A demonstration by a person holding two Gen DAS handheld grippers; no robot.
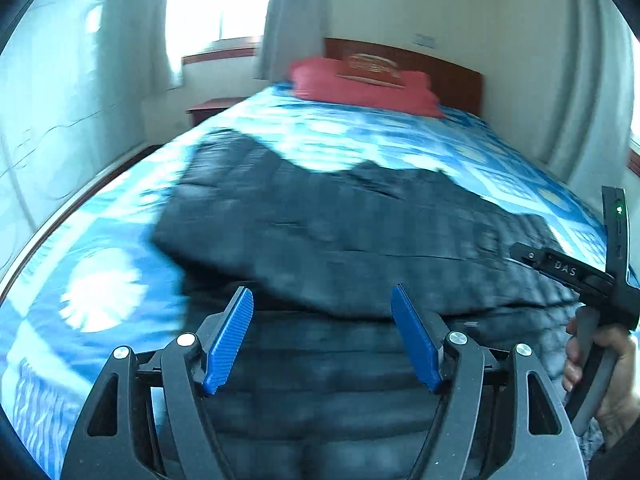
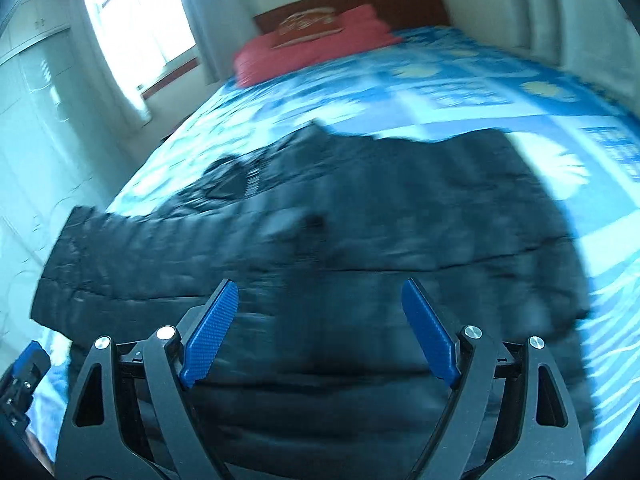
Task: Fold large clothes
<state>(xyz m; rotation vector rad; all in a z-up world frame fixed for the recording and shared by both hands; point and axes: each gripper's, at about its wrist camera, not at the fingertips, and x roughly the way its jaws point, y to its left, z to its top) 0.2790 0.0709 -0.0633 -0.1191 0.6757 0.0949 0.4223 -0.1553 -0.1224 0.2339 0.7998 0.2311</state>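
Observation:
A large dark quilted jacket (image 1: 340,232) lies spread on the blue patterned bed; it also shows in the right wrist view (image 2: 320,232), with a sleeve reaching to the left (image 2: 100,256). My left gripper (image 1: 322,300) is open and empty, hovering above the jacket's near part. My right gripper (image 2: 320,296) is open and empty, also above the jacket. The right gripper's body and the hand holding it show at the right edge of the left wrist view (image 1: 592,280). Both views are motion-blurred.
The bed (image 1: 100,288) has a blue and white cover. A red pillow (image 1: 360,84) lies at the wooden headboard (image 1: 452,72). A window with curtains (image 2: 132,28) is at the left, with a wardrobe (image 2: 32,120) beside it. A nightstand (image 1: 212,108) stands left of the bed.

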